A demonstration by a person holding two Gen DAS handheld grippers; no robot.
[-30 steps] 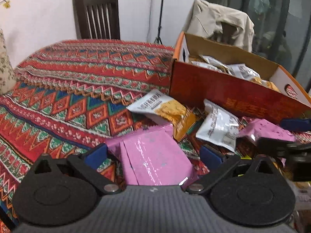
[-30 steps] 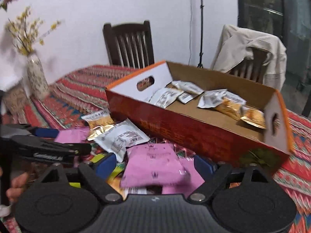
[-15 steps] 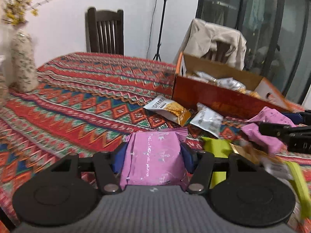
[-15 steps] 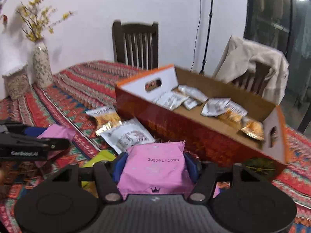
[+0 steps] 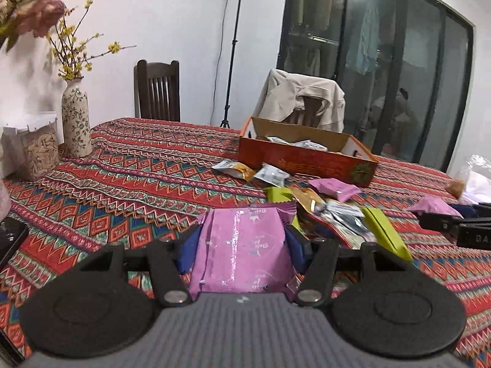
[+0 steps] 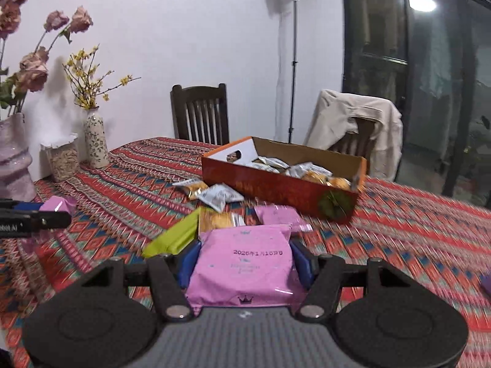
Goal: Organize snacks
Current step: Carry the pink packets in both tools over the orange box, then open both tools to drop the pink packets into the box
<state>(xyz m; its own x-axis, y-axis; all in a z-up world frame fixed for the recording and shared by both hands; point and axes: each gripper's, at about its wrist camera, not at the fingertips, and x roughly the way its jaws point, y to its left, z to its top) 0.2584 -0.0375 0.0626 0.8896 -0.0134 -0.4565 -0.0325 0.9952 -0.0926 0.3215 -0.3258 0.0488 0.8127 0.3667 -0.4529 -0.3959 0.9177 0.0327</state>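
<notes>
My left gripper (image 5: 242, 248) is shut on a pink snack packet (image 5: 242, 254), held above the patterned tablecloth. My right gripper (image 6: 244, 259) is shut on a second pink packet (image 6: 245, 263) with a printed date and a small crown. Farther off lies a heap of loose snacks: a pink packet (image 5: 334, 188), green packets (image 5: 385, 233) (image 6: 175, 236), white and orange ones (image 6: 219, 196). Behind them stands an open orange cardboard box (image 5: 307, 162) (image 6: 276, 187) holding several packets. The right gripper with its pink packet shows at the right edge of the left wrist view (image 5: 454, 217); the left one at the left edge of the right wrist view (image 6: 36, 213).
Vases with flowers (image 6: 95, 141) (image 6: 13, 159) and a jar of seeds (image 5: 36, 150) stand along the table's left side. A dark phone-like slab (image 5: 10, 239) lies at the near left. Two chairs (image 6: 201, 113), one draped with a beige jacket (image 6: 359, 122), stand behind the table. A plastic bag (image 5: 472, 181) sits far right.
Both grippers closed on pink packets in the heap, then pulled back and up, away from the box. The box and heap now look smaller and farther off.
</notes>
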